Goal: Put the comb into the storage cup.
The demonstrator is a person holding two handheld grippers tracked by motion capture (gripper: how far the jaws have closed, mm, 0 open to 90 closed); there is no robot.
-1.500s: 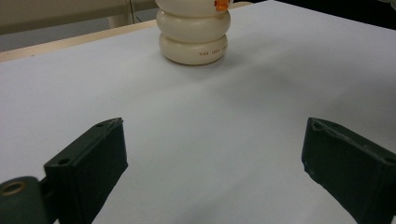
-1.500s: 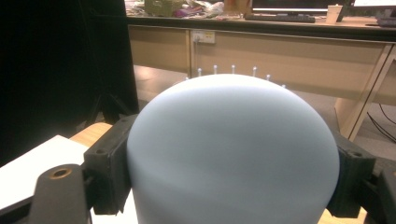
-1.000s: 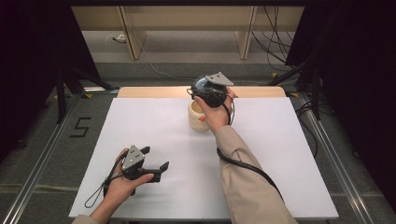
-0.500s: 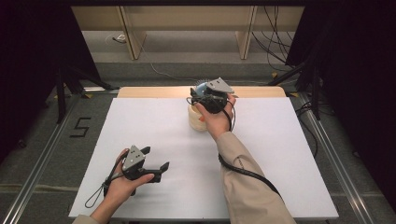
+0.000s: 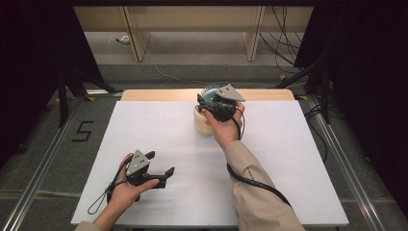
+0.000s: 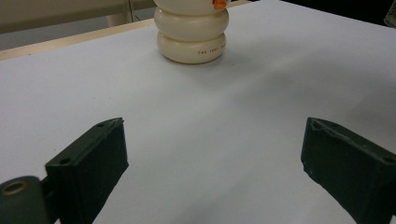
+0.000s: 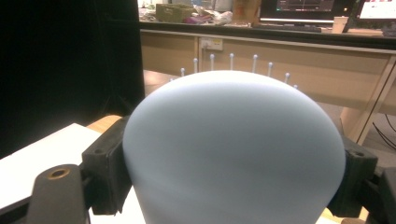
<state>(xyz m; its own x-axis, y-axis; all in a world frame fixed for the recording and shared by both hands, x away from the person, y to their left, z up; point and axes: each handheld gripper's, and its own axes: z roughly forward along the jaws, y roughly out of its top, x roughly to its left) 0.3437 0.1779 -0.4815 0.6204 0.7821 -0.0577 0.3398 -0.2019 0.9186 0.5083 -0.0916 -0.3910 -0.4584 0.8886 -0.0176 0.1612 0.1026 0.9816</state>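
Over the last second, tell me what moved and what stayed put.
Very little changed. The right gripper, shut on a pale blue round-backed brush with white-tipped bristles, shifted only slightly above the cream ridged holder and keeps its grip. The left gripper stayed resting open on the white table, holding nothing. The holder stands where it was.

A lab: black curtains point(image 5: 29, 72) flank the white table point(image 5: 159, 130), loose cables point(image 5: 284, 43) upper right, computer monitors point(image 7: 306, 5) top right
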